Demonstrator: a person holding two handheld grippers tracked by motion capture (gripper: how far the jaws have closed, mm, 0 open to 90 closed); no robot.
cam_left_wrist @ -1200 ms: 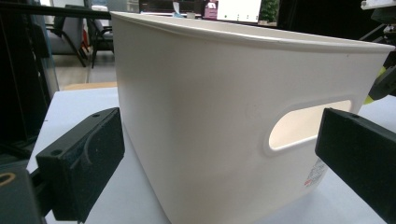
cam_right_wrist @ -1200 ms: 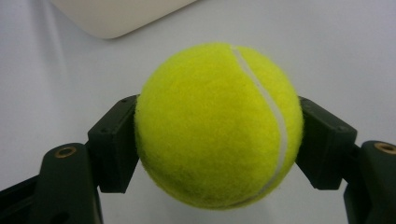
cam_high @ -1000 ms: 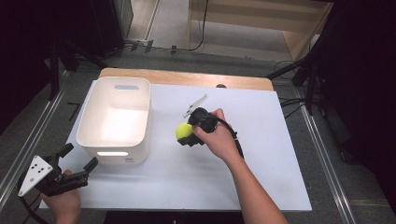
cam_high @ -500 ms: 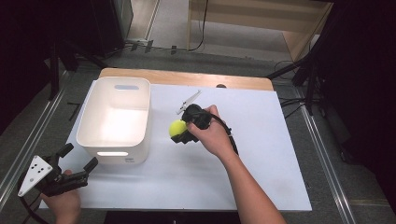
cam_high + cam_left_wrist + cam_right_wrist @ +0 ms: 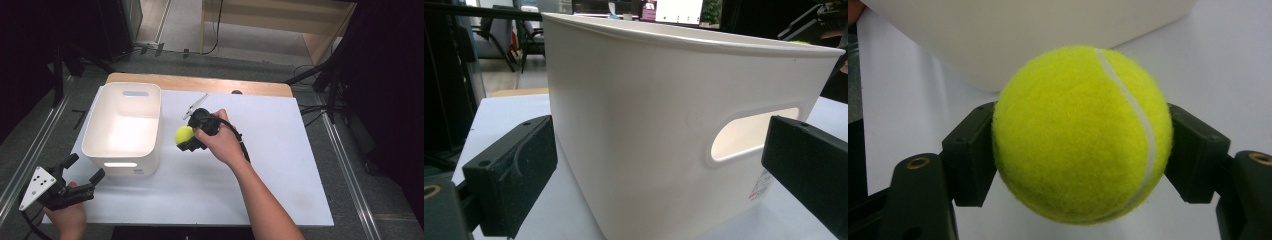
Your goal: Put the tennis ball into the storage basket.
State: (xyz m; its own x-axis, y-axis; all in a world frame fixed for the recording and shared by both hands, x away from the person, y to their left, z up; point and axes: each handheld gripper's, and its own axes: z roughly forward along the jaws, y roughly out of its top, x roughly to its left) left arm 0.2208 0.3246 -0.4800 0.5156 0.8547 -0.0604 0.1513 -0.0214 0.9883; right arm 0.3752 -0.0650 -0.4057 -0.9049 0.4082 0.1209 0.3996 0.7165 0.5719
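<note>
A yellow tennis ball [image 5: 183, 135] [image 5: 1082, 134] is clamped between the jaws of my right gripper [image 5: 188, 139] [image 5: 1083, 150], which is shut on it above the white table, just right of the white bin [image 5: 123, 127]. In the right gripper view the bin's wall [image 5: 1013, 35] lies close behind the ball. My left gripper [image 5: 82, 172] [image 5: 664, 175] rests at the table's front left corner with its jaws wide open and nothing between them. It faces the bin's near wall with the handle slot [image 5: 749, 135].
A small metal clip-like object [image 5: 195, 106] lies on the table behind the right hand. The white table top [image 5: 280, 150] has a wooden strip [image 5: 200, 84] along its far edge. Dark stands and cables surround the table.
My right gripper has carried the tennis ball leftward toward the bin and slightly up. The left gripper has stayed put.
</note>
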